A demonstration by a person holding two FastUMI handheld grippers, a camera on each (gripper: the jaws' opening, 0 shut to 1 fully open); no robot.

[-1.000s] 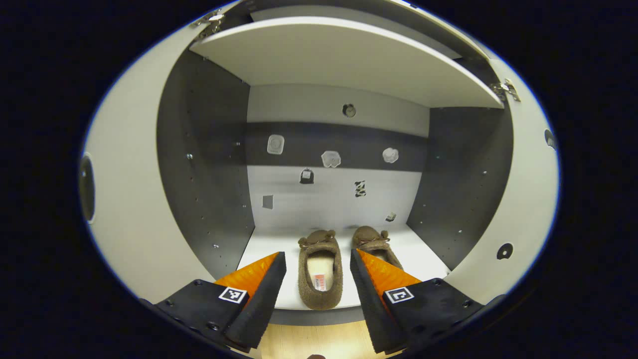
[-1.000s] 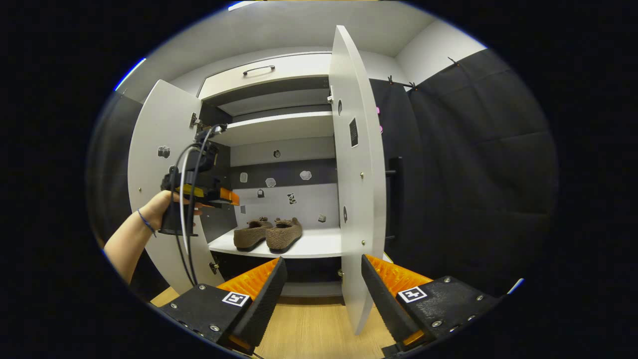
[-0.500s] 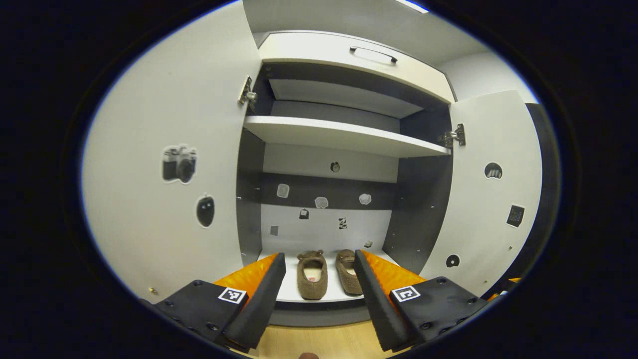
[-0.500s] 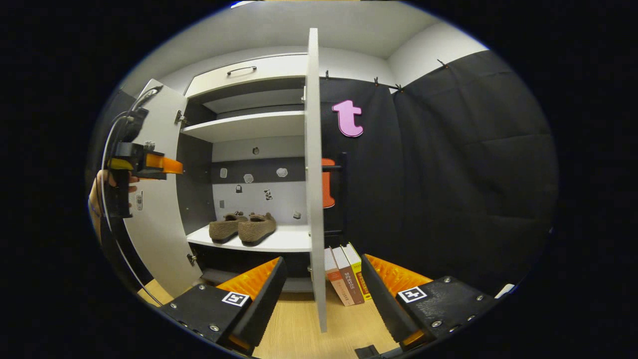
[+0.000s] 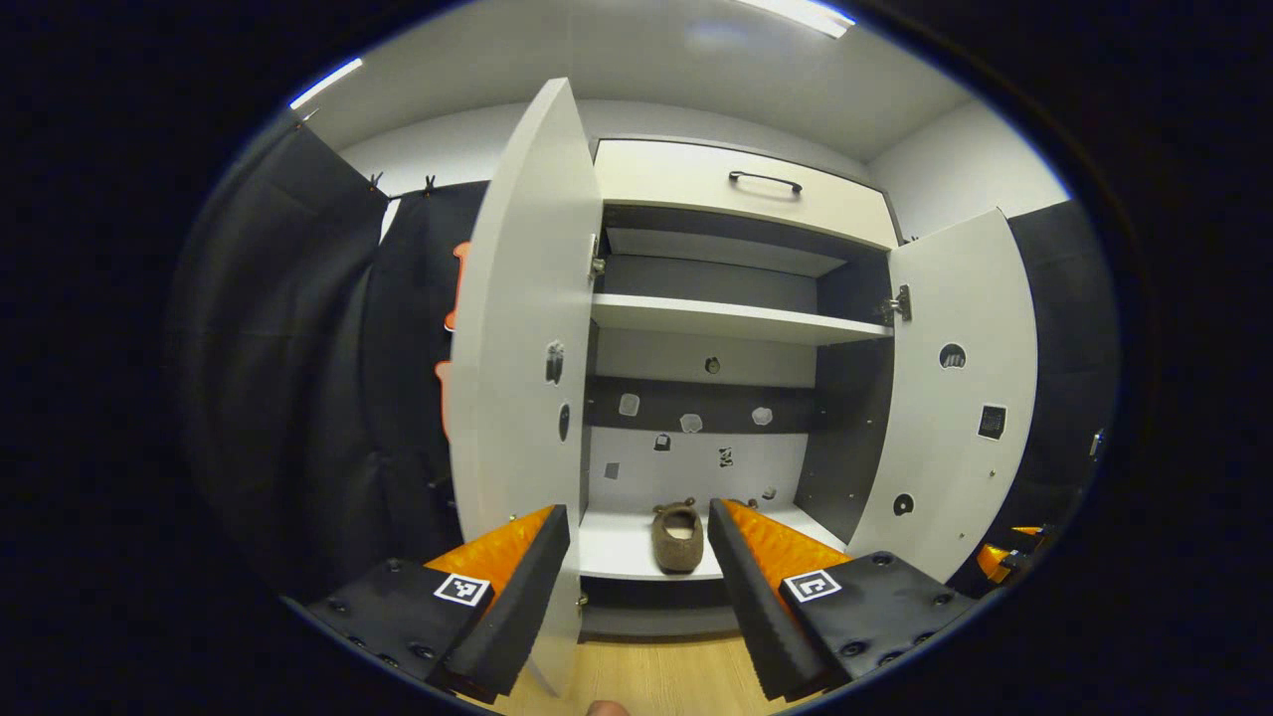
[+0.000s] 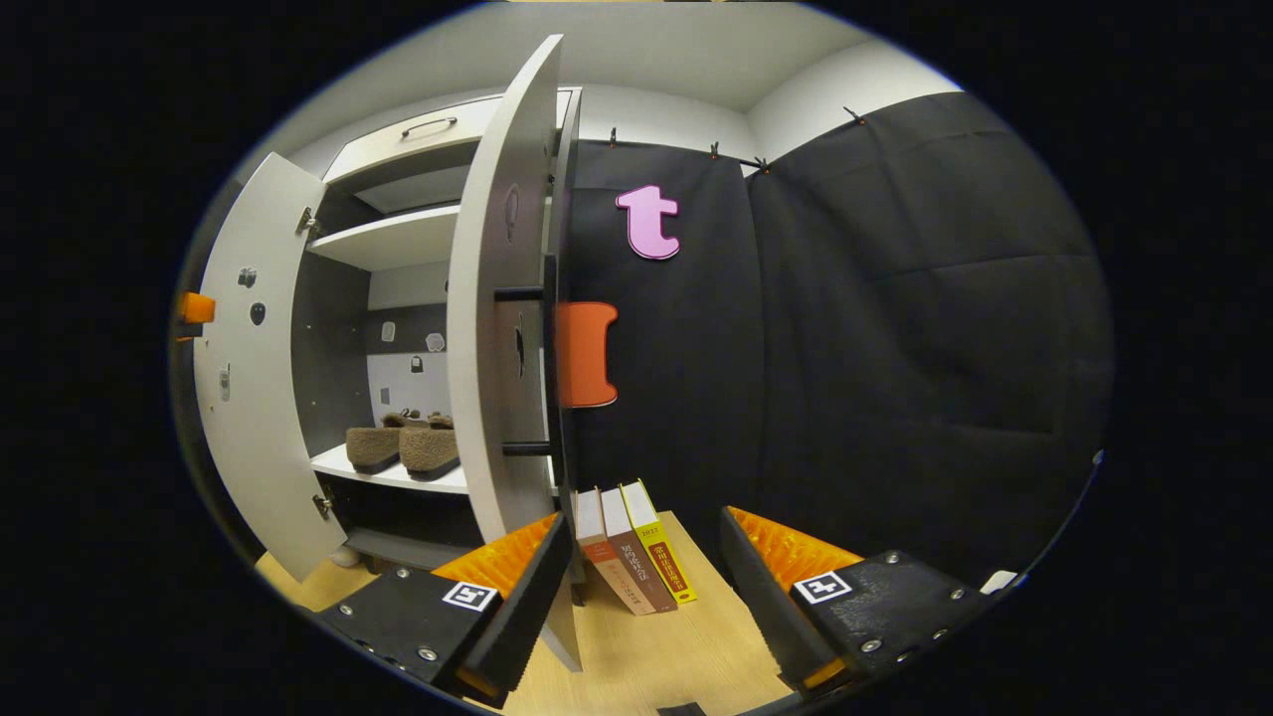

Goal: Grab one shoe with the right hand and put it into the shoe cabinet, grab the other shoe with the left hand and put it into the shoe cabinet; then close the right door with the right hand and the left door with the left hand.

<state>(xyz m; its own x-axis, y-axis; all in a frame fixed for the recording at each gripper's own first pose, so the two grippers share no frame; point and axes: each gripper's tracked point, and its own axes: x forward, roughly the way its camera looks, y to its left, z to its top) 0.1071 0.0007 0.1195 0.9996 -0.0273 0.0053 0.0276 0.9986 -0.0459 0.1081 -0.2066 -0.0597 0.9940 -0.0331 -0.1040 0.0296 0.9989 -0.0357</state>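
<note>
Two shoes (image 6: 403, 447) sit side by side inside the cabinet (image 5: 731, 318). Both doors hang open. Left gripper (image 5: 636, 587) and right gripper (image 6: 646, 587) are spread wide, holding nothing.

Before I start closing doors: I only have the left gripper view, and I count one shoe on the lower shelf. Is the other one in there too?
Observer: Yes. The right gripper view shows both shoes side by side on the lower shelf.
Operator: Is the right gripper holding anything?
Observer: No. The right gripper is open and empty, looking along the outer side of the right door.
Operator: Anything on the floor near that door?
Observer: Three books stand leaning on the floor just past the door's edge, against the booth wall.
</note>
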